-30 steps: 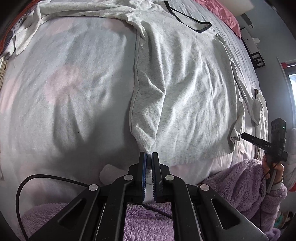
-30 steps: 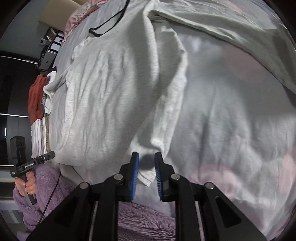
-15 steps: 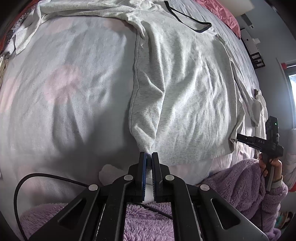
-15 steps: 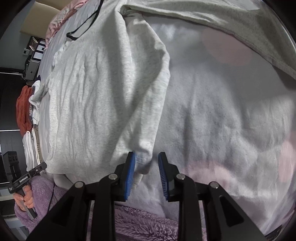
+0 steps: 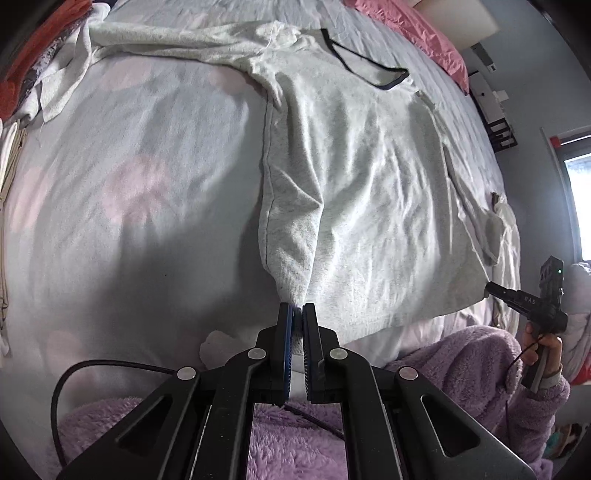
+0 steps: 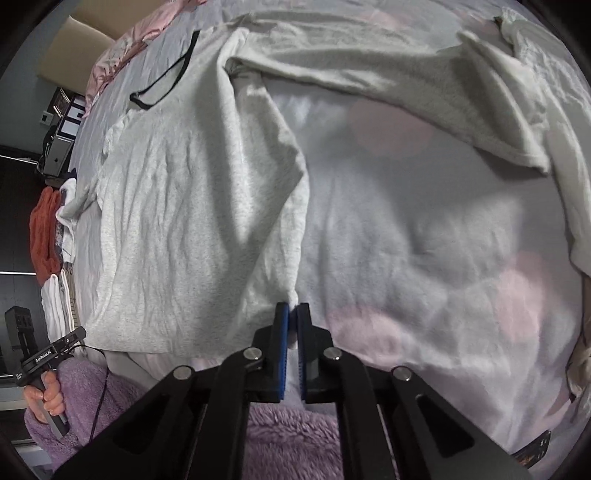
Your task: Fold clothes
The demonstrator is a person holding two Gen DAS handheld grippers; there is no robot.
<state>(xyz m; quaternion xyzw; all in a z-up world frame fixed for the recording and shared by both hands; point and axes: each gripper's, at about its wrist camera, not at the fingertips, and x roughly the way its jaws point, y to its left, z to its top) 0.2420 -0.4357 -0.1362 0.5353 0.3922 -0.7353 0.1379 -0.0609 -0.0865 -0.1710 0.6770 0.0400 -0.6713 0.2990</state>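
A light grey long-sleeved sweatshirt (image 5: 369, 177) with a dark neckline (image 5: 369, 70) lies spread on the bed, hem toward me. My left gripper (image 5: 296, 314) is shut on the hem's left corner, and the cloth rises in a ridge from its jaws. In the right wrist view the same sweatshirt (image 6: 177, 206) fills the left half. My right gripper (image 6: 293, 314) is shut on the hem's right corner. One sleeve (image 6: 406, 88) stretches across the bed to the right, the other (image 5: 166, 40) to the left.
The bed sheet (image 5: 129, 184) is pale with faint pink spots. A pink pillow (image 5: 417, 33) lies at the head. Stacked clothes, orange and white (image 6: 46, 236), sit at the bed's left edge. The person's purple fleece sleeve (image 5: 480, 369) is near the front edge.
My right gripper has gone from open around the hem's right corner to shut on it. The left gripper stays shut on its corner and has pulled back slightly.
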